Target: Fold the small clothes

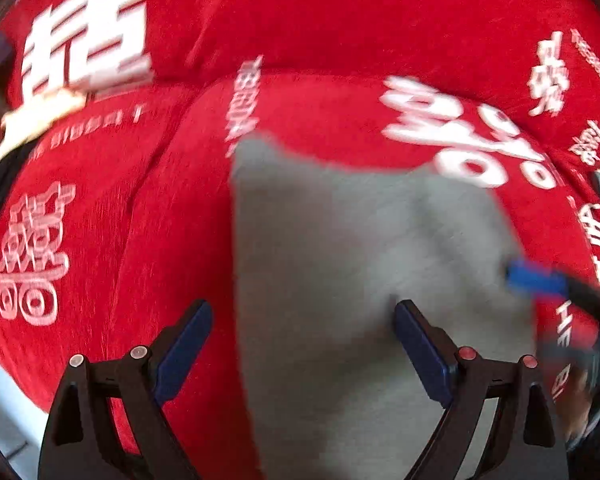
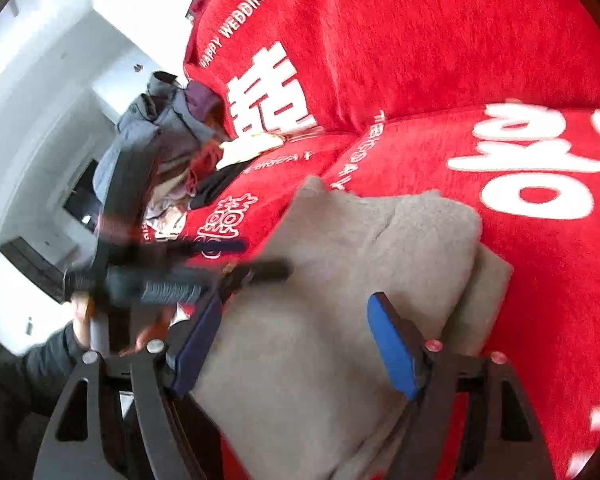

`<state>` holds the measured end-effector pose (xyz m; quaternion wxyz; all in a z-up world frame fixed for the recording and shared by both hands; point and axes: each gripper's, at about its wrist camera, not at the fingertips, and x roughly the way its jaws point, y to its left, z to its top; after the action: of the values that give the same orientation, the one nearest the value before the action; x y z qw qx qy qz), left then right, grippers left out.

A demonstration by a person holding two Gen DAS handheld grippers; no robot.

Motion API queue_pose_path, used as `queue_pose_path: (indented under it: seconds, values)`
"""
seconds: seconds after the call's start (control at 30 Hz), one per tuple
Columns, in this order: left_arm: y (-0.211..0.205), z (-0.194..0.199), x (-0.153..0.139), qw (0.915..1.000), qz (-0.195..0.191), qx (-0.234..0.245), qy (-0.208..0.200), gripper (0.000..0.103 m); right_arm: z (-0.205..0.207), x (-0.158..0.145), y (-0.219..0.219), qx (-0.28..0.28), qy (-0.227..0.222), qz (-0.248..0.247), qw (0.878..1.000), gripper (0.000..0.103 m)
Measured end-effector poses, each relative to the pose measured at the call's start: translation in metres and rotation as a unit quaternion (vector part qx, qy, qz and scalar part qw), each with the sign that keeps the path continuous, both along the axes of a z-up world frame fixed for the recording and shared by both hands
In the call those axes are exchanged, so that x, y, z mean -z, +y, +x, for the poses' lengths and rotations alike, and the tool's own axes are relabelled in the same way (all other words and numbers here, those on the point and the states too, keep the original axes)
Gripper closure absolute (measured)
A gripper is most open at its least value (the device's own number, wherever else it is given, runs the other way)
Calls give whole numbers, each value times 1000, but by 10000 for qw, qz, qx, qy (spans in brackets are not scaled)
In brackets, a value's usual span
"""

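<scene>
While tilted steeply down, both hand-held grippers (image 1: 302, 312) (image 2: 296, 304) released above grey garment (image 1: 360, 260).

One grey garment (image 2: 340, 300), two hand-held grippers (image 1: 302, 344) (image 2: 290, 344)

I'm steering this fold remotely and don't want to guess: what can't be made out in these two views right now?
- Gray garment: its near end is cut off by the bottom edge and the gripper mounts in both views, so its type and fold state stay unclear.
- Left gripper: motion-blurred in the right wrist view.
- Right gripper: only one blurred blue fingertip shows at the left wrist view's right edge.
- Clothes pile: too jumbled to separate items.
- Red cover: its print is smeared by blur.
</scene>
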<state>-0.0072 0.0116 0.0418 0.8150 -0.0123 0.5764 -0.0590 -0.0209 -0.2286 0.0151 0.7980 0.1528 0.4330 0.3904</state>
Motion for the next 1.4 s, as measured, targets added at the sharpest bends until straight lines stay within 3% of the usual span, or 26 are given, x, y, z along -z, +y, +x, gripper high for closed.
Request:
queue_pose_path:
  seconds: [0.1,0.17,0.23,0.37,0.47,0.53,0.67,0.77,0.87,0.97,1.03,1.1,1.17,1.2,1.27,1.4]
  values:
    - [22,4,13,9979,-578,-237,162,10,37,15,-17,449,390,49,9982,25]
    - [23,5,14,9974,-638,-273,188,10,51,18,-31,941,574,-119,9938,25]
    - [20,2,8,9983,-513,-234,120,10,52,13,-37,1056,588,-93,9926,25]
    - [13,-14,-12,9982,-534,122,-239,10,17,-17,-33,335,242,573,9975,25]
    - [15,-16,-8,9984,-495,157,-209,10,-18,-26,-18,-486,141,791,9956,24]
    - [20,-15,4,9990,-437,42,-38,10,-38,-20,-5,-835,122,438,9955,24]
    - [32,-30,8,9972,-744,-33,-14,10,-73,5,2,-1056,247,-207,9939,24]
    - [35,-48,3,9976,-678,89,-128,10,-105,5,-6,-936,75,-398,9948,24]
    - [35,-73,-7,9979,-533,241,-279,10,-126,0,-9,-571,-135,-1125,9919,23]
    - [27,-90,-11,9976,-323,488,-359,10,-150,-20,3,-115,-1162,-2352,9649,23]
    - [19,-97,-9,9969,-95,650,-430,10,-156,-28,27,-107,-1971,-3097,9301,21]
    - [15,-99,-7,9966,-13,680,-459,10,-156,-26,53,-494,-2524,-3726,8916,20]
    - [16,-98,-5,9972,-37,620,-420,9,-143,-16,73,-933,-2626,-4086,8692,20]
    - [17,-97,-4,9974,-26,598,-402,7,-127,-10,84,-1161,-2546,-4225,8621,20]
    - [17,-98,-4,9972,165,560,-463,1,-100,0,92,-1496,-2259,-4319,8602,18]
    - [14,-101,-4,9952,357,752,-514,1,-58,-2,84,-2185,-1612,-4022,8743,5]
